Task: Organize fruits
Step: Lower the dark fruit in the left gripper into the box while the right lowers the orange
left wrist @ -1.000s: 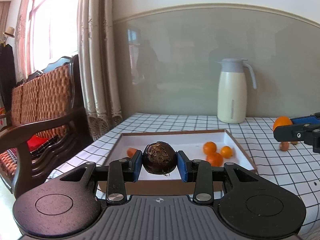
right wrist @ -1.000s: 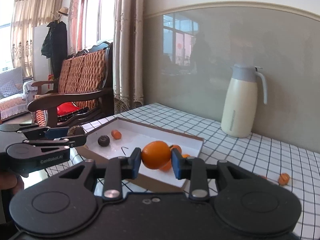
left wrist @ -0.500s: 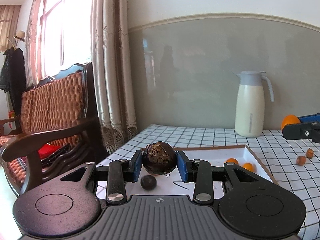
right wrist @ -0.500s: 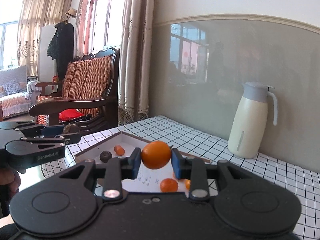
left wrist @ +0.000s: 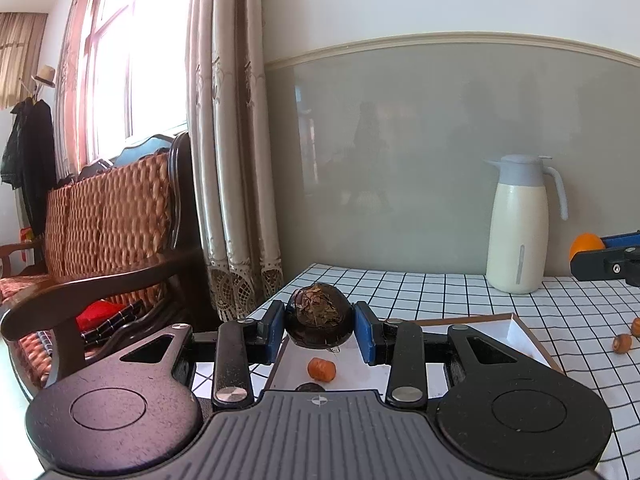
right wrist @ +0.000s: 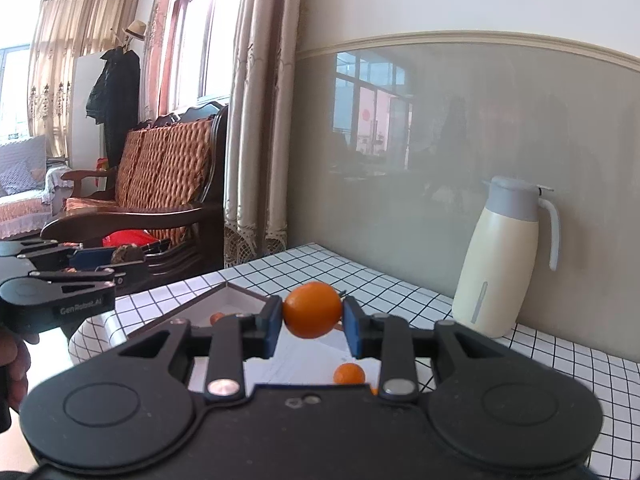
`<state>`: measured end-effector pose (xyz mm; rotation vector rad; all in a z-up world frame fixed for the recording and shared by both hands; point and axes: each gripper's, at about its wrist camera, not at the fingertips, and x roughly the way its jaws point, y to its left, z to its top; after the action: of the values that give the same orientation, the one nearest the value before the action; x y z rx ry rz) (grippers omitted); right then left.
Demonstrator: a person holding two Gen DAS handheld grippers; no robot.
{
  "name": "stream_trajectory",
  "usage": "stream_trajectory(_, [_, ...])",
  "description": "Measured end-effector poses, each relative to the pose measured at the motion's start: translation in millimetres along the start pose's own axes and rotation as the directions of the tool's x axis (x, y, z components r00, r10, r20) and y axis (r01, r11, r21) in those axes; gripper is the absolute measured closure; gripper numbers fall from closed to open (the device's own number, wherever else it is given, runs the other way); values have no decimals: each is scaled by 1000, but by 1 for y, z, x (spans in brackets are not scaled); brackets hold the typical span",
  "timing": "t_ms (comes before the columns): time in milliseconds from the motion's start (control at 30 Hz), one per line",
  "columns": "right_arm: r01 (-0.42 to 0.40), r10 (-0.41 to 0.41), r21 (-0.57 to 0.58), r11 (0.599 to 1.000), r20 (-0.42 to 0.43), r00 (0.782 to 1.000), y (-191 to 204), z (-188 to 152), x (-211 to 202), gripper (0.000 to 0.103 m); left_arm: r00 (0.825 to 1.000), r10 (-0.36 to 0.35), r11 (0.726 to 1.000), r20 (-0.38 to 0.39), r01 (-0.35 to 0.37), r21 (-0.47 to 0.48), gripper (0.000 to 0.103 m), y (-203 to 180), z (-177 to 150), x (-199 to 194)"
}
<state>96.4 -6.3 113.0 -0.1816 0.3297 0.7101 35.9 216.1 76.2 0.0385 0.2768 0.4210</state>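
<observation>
My left gripper (left wrist: 320,326) is shut on a dark brown round fruit (left wrist: 320,320) and holds it above the near left part of a shallow white box (left wrist: 520,330). A small orange fruit (left wrist: 321,369) lies in the box below it. My right gripper (right wrist: 312,316) is shut on an orange (right wrist: 312,310) above the same box (right wrist: 236,300). Another small orange (right wrist: 349,373) lies in the box. The left gripper shows at the left of the right wrist view (right wrist: 120,258). The right gripper with its orange (left wrist: 586,245) shows at the right of the left wrist view.
A cream thermos jug (left wrist: 518,236) stands at the back of the checked tablecloth (left wrist: 440,288), near the wall. Two small orange fruits (left wrist: 622,342) lie on the cloth right of the box. A wooden wicker chair (left wrist: 108,220) and curtains stand left of the table.
Both grippers have risen and swung left with their fruits still held. The box now sits lower in both views and the left view looks over its left end.
</observation>
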Motion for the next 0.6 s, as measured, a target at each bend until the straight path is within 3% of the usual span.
stream_trajectory(600, [30, -27, 51, 998, -53, 998, -24, -12, 53, 79, 997, 25, 1000, -69, -25, -9, 65, 2, -16, 58])
